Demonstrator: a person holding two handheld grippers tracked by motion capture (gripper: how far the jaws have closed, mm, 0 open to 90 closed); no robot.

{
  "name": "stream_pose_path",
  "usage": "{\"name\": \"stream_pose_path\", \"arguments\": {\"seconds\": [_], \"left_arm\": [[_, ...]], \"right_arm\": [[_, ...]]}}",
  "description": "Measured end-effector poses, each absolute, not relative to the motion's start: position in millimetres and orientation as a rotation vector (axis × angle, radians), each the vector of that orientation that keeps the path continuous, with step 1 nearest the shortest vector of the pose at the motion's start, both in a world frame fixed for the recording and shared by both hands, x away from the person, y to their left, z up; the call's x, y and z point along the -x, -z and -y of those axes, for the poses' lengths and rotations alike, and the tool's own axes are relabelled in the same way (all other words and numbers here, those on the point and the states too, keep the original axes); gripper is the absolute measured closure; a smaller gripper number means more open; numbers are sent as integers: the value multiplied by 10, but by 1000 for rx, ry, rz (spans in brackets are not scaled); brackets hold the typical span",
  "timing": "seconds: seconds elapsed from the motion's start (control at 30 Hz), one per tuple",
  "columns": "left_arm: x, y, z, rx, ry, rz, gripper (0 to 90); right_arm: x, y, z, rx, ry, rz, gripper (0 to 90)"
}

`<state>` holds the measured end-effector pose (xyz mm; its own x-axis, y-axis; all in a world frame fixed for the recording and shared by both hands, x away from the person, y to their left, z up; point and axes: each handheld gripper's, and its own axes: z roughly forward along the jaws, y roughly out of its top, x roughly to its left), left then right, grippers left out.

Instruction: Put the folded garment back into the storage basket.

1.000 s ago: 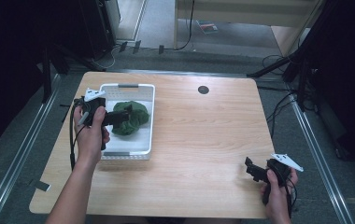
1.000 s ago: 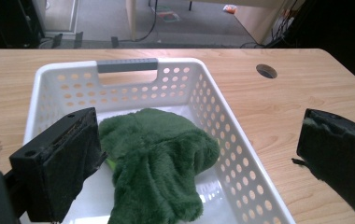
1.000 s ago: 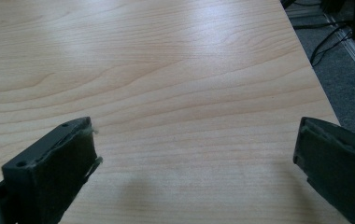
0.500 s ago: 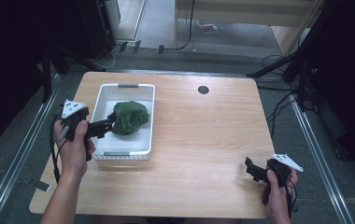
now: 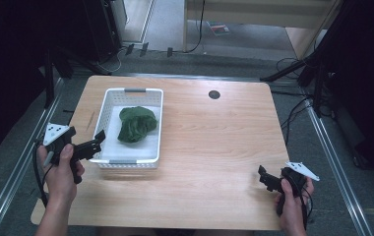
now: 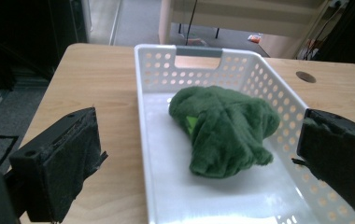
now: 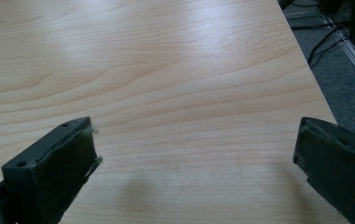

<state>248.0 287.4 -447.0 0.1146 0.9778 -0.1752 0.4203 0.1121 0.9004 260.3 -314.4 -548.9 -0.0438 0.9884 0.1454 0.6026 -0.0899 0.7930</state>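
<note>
Two grippers sit apart in the high view: the left gripper (image 5: pixel 94 143) is held at the table's (image 5: pixel 214 147) left edge, its jaws spread and empty, their tips touching or just over the near left corner of the white basket (image 5: pixel 107 105), while the right gripper (image 5: pixel 266 179) rests low by the table's near right corner, well away from the work and seemingly parked there so that it stays out of the way. The green plush cloth (image 5: pixel 136 124) lies bunched in the basket's far half, on its white floor, touched by nothing; to judge from that, the cloth has been set down and the left hand (image 5: pixel 59 169) is clear of it. In the left gripper view, the left gripper (image 6: pixel 199 158) looks along the basket (image 6: pixel 143 140), its two black jaws wide on either side of the cloth (image 6: pixel 222 130), which sits crumpled with a lighter green patch showing in a fold. In the right gripper view, the right gripper (image 7: pixel 194 158) has its jaws spread over bare wood (image 7: pixel 166 70), holding nothing. No brand, label or writing can be read anywhere.
</note>
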Motion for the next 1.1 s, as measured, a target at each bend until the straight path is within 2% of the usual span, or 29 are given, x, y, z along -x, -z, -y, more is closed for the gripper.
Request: {"name": "stream_pose_path", "arguments": {"seconds": [0.67, 1.0, 1.1], "left_arm": [[-2025, 5145, -3495, -1386, -801, -1568, 1], [-1979, 5459, -3637, -1383, -797, -1608, 1], [-1998, 5512, -3661, -1365, -756, -1613, 1]], "right_arm": [[-2601, 5487, 3143, -1734, -990, -1677, 0], [-2599, 5487, 3142, -1731, -989, -1675, 0], [-2601, 5487, 3143, -1734, -989, -1675, 0]]}}
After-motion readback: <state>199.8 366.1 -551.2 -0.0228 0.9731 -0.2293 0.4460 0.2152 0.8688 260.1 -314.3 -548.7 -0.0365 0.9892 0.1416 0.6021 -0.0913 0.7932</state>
